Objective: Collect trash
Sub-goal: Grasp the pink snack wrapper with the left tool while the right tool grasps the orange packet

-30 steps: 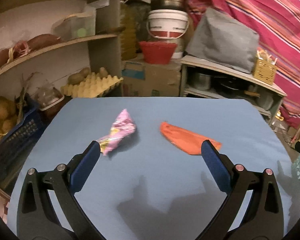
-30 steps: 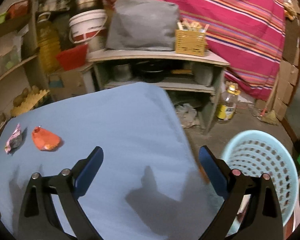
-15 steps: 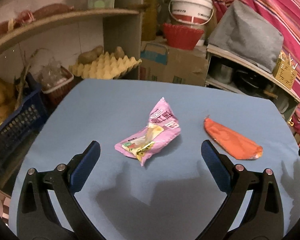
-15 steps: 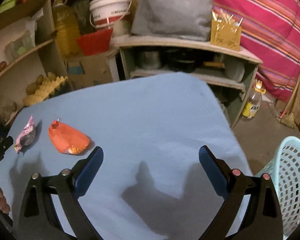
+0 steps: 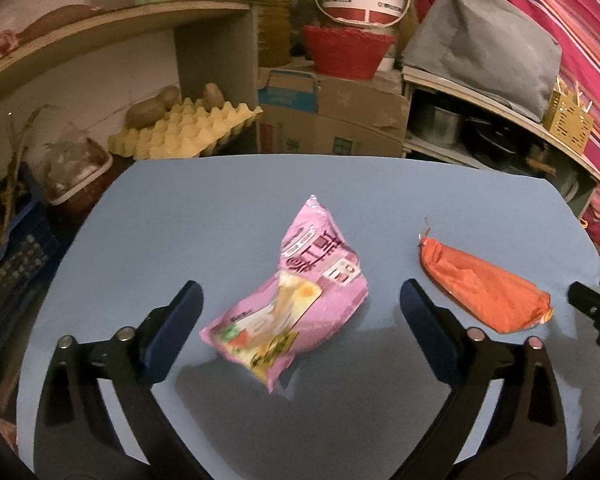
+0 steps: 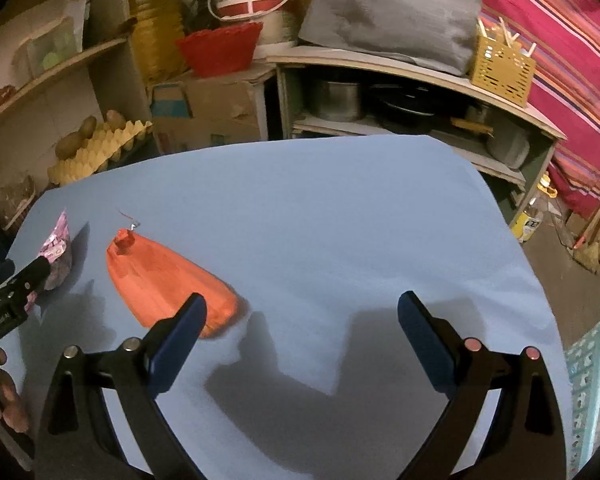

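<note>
Between my left gripper's [image 5: 300, 312] spread blue fingers lies the pink wrapper [image 5: 292, 304], flat on the blue table [image 5: 204, 208] and not yet touched; both jaws stand wide with nothing held. I judge it feather-light, crinkly and slick, apt to skate away if one pad nudges it first, so I would close across its puffed middle, where the film stands up off the cloth. Its print shows large white characters and a food picture, but I cannot read them surely. My right gripper [image 6: 300, 316] is likewise spread and empty, its left finger just in front of the orange wrapper [image 6: 160, 280], equally limp, with a twisted end that offers a firmer pinch. No writing shows on it. A pale blue basket [image 6: 592, 364] waits off the table's right edge.
</note>
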Demonstrator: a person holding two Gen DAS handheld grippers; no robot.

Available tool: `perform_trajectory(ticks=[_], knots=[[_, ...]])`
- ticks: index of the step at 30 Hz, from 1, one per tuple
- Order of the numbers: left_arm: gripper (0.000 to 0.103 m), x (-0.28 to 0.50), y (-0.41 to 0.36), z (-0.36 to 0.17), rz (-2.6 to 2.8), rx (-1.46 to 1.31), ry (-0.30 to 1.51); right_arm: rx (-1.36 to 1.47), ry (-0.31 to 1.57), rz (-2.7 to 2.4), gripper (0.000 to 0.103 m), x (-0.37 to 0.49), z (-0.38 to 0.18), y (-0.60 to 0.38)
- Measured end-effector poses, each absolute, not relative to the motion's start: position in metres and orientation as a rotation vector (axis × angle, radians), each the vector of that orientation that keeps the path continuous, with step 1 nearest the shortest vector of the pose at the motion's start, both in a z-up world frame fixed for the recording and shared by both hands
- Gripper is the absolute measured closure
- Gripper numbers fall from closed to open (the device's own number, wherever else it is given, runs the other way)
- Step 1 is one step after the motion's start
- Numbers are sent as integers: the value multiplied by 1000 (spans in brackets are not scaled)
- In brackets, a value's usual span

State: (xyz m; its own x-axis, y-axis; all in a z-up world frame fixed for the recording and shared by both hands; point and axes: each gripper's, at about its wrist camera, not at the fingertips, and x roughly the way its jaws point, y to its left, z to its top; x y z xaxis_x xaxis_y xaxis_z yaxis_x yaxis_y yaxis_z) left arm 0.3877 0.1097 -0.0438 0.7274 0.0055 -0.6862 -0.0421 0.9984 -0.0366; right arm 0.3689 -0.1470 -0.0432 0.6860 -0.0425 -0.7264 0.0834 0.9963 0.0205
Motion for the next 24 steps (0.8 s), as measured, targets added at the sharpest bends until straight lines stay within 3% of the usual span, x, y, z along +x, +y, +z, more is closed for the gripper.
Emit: perform_trajectory(ticks=[3,7,12,14,18,20,22,24], knots=[[24,395,110,-47,-10,-75,782,9,823,-58,9,373,-49,-133],[30,393,106,-45,-39,-63,770,-14,832,-73,9,377,-55,-125],[57,395,103,-51,-62,-43,797,-1,861,-48,10,384,-63,-117],[60,397,102,-53,-51,-25,799,-19,888,-36,14,385,-71,-112],[70,395,102,-51,-55,-20,786,-11,888,6,39,382,-71,-110],[75,393,102,-51,-54,-14,779,-1,887,25,45,382,-71,-111],[77,393,102,-50,-53,-6,774,-5,883,39,66,381,-70,-109],[79,391,100,-47,-44,6,762,-11,881,49,75,380,-69,-108]])
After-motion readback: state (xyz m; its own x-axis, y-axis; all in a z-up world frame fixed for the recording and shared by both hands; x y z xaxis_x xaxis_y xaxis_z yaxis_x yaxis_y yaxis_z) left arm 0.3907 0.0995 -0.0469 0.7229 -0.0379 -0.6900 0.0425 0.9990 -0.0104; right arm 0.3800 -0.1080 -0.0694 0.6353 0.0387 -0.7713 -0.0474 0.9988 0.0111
